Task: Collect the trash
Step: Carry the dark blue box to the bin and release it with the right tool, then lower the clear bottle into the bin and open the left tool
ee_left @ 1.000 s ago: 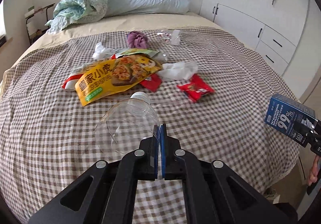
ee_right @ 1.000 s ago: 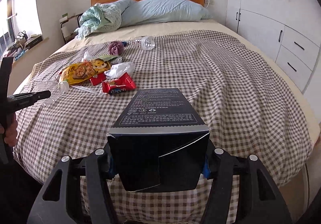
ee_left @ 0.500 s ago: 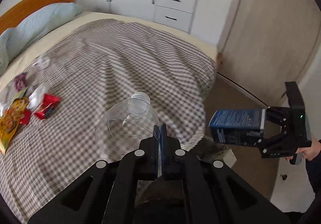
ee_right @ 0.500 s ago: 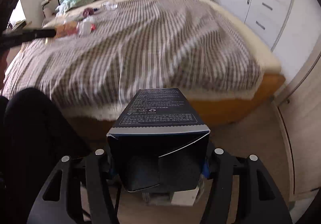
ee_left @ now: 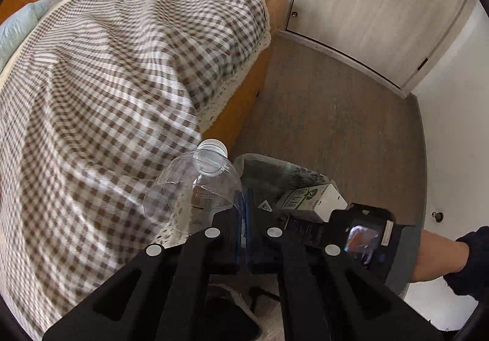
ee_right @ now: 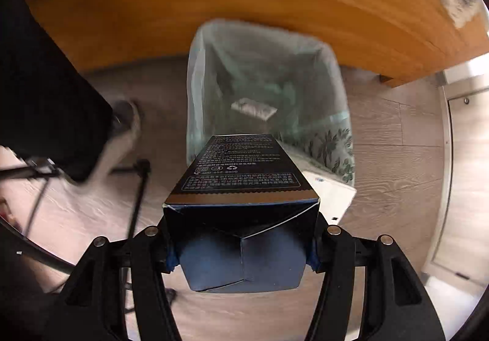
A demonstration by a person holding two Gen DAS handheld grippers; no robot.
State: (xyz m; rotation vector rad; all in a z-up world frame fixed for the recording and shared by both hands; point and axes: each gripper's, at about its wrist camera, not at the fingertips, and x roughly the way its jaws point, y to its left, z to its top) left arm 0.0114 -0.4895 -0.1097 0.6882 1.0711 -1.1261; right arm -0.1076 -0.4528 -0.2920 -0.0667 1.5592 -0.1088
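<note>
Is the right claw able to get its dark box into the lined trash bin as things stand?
Probably yes: the right claw points the dark box down at the trash bin, whose mouth looks open.

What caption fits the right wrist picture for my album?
The right gripper holds a dark box above a lined bin on the wood floor.

We see matte black plastic gripper arms (ee_right: pixel 241 249) with silver round screws, blue fingertip pads (ee_left: pixel 248 218) — and a dark sleeve cuff (ee_left: pixel 467 261).
</note>
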